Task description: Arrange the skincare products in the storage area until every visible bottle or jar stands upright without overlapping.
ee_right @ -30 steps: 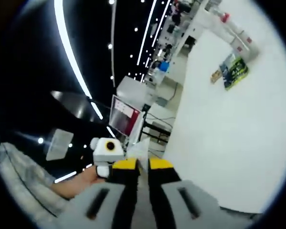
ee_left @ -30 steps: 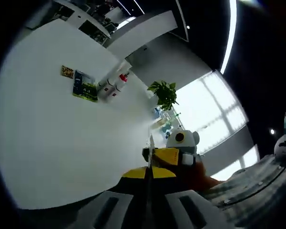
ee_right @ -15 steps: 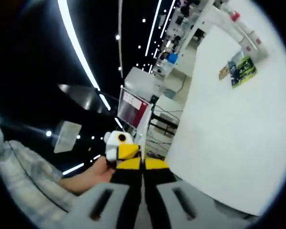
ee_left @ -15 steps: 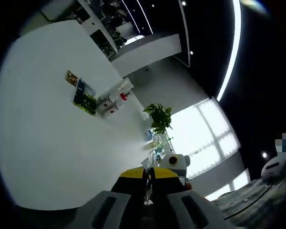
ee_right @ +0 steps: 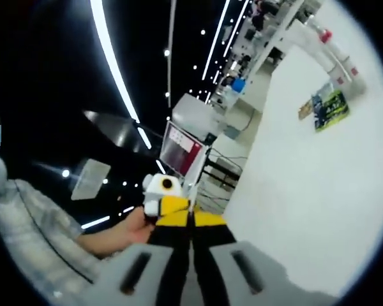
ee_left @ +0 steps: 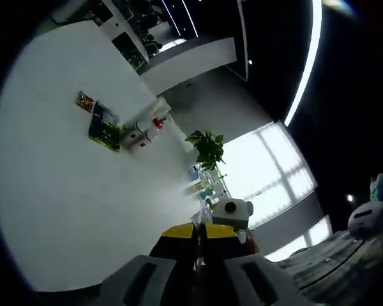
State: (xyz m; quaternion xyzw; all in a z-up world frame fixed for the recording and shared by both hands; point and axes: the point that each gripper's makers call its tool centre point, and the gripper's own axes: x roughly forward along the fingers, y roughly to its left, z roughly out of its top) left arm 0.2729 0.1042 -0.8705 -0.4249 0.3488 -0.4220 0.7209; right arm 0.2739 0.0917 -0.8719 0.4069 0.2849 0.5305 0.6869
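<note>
While both tools sit up here well clear of the table (ee_left: 64, 210), I've got the left gripper (ee_left: 200, 233) and the right gripper (ee_right: 190, 220) clenched on nothing, yellow tips pressed together side by side. My guess is that's just a neutral carry pose, since nothing's within reach yet. Past the tips, the white tabletop runs bare for a good stretch. Way out at the far edge is the skincare stuff: a green packet (ee_left: 105, 125) lying flat with a small patterned sachet (ee_left: 85, 100) just beside it, and right behind them white bottles (ee_left: 142, 129), one red-capped, looking tipped over. Those need standing up, so I'd judge the job hasn't started.
</note>
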